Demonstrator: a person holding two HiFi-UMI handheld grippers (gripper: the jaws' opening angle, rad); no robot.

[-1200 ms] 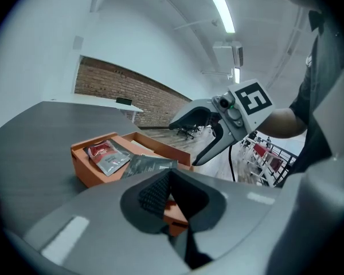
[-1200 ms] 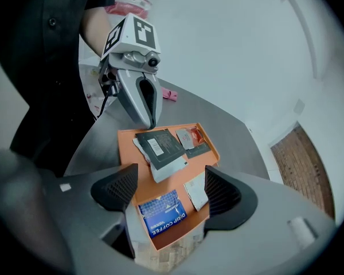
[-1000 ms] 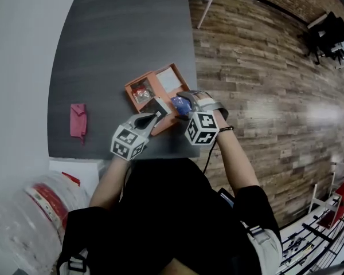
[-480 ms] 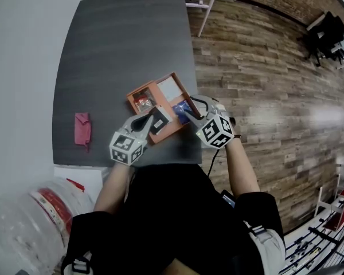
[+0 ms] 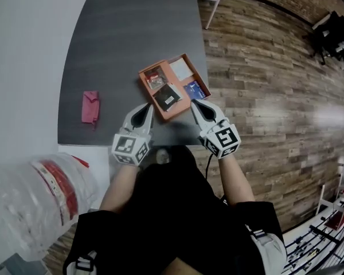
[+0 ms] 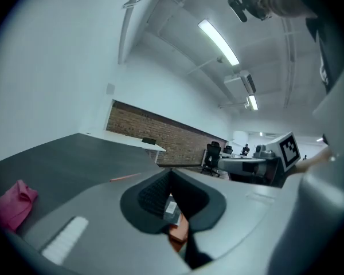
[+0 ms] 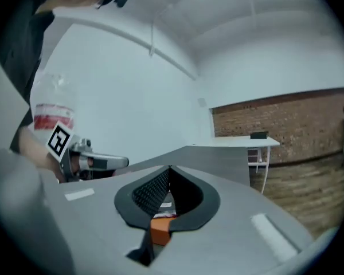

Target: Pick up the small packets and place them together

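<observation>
Over the grey table (image 5: 126,44), beside plank flooring (image 5: 264,96), left gripper (image 5: 148,106) and right gripper (image 5: 194,102) hang clenched, empty.

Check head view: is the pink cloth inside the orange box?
No, the pink cloth lies on the table, apart from the orange box and to its left.

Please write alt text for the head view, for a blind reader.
The left gripper and right gripper, both closed and empty, point at an orange box of small packets on a grey table. A pink cloth lies further left.
</observation>
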